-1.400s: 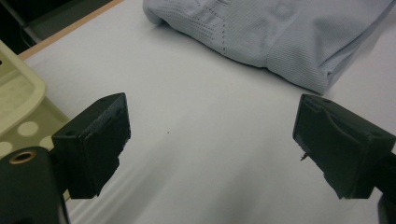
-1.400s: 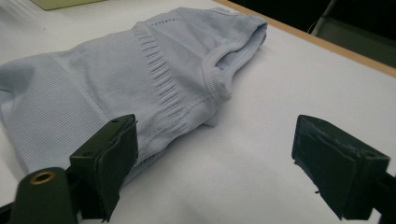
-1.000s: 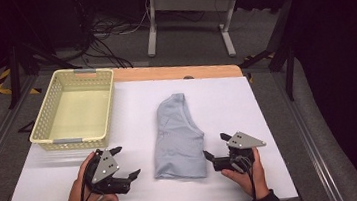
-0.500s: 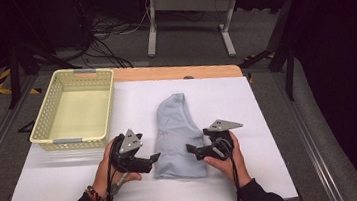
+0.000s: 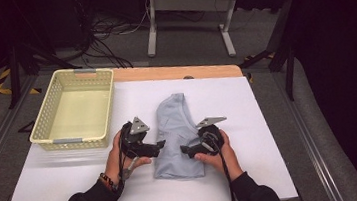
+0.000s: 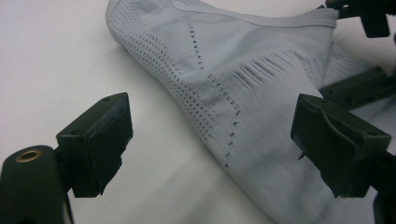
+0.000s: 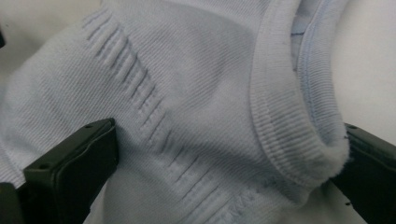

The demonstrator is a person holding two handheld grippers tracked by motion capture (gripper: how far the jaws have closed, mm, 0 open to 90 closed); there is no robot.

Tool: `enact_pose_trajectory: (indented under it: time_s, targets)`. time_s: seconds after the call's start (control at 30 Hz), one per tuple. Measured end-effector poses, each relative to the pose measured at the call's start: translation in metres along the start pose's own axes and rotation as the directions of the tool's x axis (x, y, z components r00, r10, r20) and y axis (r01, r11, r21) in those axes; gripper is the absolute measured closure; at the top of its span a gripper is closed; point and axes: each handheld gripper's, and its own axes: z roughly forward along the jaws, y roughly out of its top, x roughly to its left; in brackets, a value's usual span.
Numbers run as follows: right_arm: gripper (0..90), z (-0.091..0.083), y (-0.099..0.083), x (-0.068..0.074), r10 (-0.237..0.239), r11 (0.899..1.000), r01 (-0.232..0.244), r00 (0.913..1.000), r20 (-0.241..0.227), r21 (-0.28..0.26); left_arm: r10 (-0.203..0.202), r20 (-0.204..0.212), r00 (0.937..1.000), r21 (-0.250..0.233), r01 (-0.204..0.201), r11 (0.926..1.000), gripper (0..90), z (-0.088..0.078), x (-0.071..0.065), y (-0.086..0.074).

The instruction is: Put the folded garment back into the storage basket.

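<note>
A light blue knitted garment [image 5: 175, 126] lies folded on the white table [image 5: 247, 108], its neck end toward the far side. My left gripper [image 5: 160, 145] is at the garment's left edge, open, and the perforated fabric [image 6: 243, 84] runs between its jaws [image 6: 215, 135]. My right gripper [image 5: 184, 149] reaches in over the garment from the right. It is open, with a thick ribbed band [image 7: 280, 116] and the cloth beside it lying between the jaws [image 7: 219, 168]. The two grippers point at each other, close together. The right gripper's black jaws [image 6: 359, 84] appear at the upper right of the left gripper view.
A pale yellow plastic basket [image 5: 44, 132] stands at the table's left, just beyond my left hand. A wooden strip [image 5: 178, 72] edges the table's far side. Metal rails run along both sides, and cables and a desk frame lie on the floor behind.
Both grippers have moved inward from the table's near corners to the garment's lower part. They now face each other across the cloth.
</note>
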Motion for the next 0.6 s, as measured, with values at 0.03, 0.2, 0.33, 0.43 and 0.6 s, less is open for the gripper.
enact_pose_trajectory:
  time_s: [0.03, 0.2, 0.33, 0.43, 0.6]
  targets:
    - [2.9, 0.0, 0.0, 0.001, -0.006, 1.0, 0.006, 1.0, 0.004, 0.001, -0.004, -0.002, 1.0, 0.002, 0.004, 1.0, 13.6, 0.003, 0.001, 0.002]
    - [17.7, -0.002, -0.001, 0.003, -0.039, 0.999, 0.038, 0.9984, -0.04, -0.024, -0.037, 0.004, 0.9993, 0.017, 0.037, 0.9992, 13.3, 0.019, 0.008, 0.01]
    - [26.0, -0.003, -0.002, 0.002, -0.044, 0.999, 0.042, 0.9966, -0.069, -0.032, -0.097, 0.027, 0.9949, 0.037, 0.096, 0.9946, 13.0, 0.034, 0.016, 0.016]
    - [29.5, -0.004, -0.002, 0.002, -0.044, 0.998, 0.042, 0.9956, -0.082, -0.038, -0.167, 0.073, 0.9832, 0.061, 0.163, 0.9847, 11.5, 0.045, 0.024, 0.016]
    - [35.5, -0.005, -0.003, 0.001, -0.053, 0.998, 0.049, 0.9929, -0.107, -0.046, -0.227, 0.168, 0.9593, 0.086, 0.215, 0.9729, 19.7, 0.048, 0.029, 0.012]
